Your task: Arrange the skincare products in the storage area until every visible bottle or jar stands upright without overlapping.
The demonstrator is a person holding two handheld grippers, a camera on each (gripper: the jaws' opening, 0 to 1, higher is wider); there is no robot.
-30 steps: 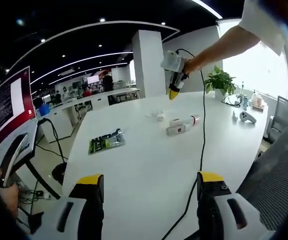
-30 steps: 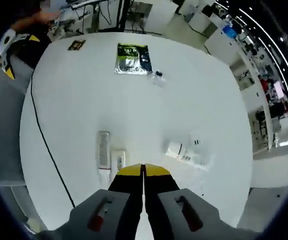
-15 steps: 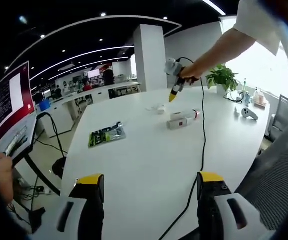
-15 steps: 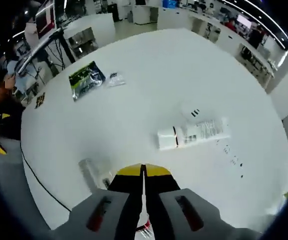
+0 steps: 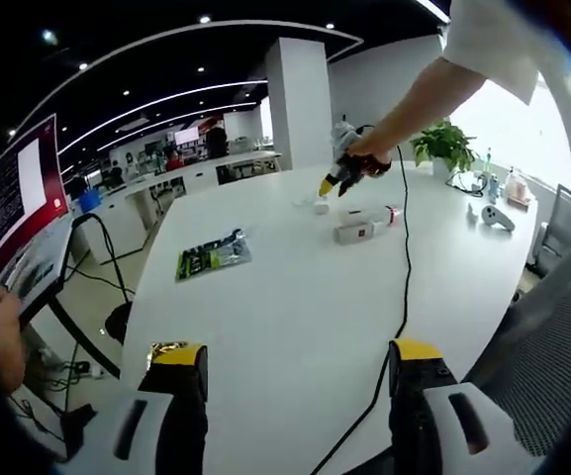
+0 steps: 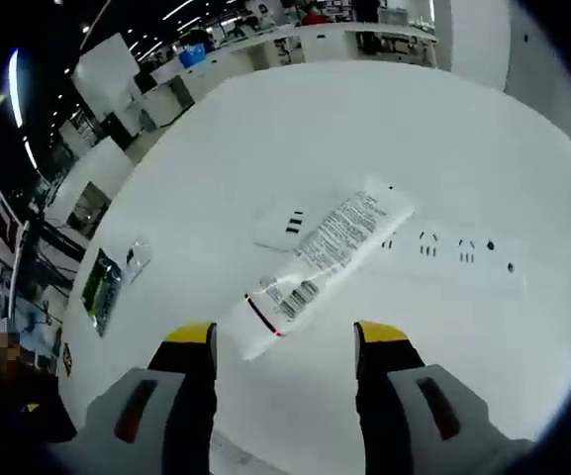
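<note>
White and glossy, the big rounded table [image 5: 295,327] runs out from under both tools in an open-plan office with ceiling light strips. In the right gripper view the right gripper [image 6: 285,341] has its yellow-tipped jaws spread wide apart with nothing between them; half a second ago they were pressed together. Just beyond the tips lies a flat white tube [image 6: 320,267] on its side, printed with fine text, a barcode and a red band near the end closest to the jaws. A small white box [image 6: 283,226] lies touching its far side, and a white power strip [image 6: 453,252] with dark sockets sits to the right of the tube's far end. Farther off, near the table's left edge, lies a green foil packet [image 6: 100,287] with a small clear bag [image 6: 137,255] beside it.

In the left gripper view the left gripper [image 5: 295,361] hangs above the near table edge, jaws apart and empty, as in the earlier frames. A black cable [image 5: 404,267] trails across the bare middle of the table. At the far side a bare arm holds the right gripper [image 5: 331,184] down near the tabletop, lower than a second ago, close to a lying white item [image 5: 363,226] with a red end. The foil packet [image 5: 213,256] lies well to the left, with open surface all round.
</note>
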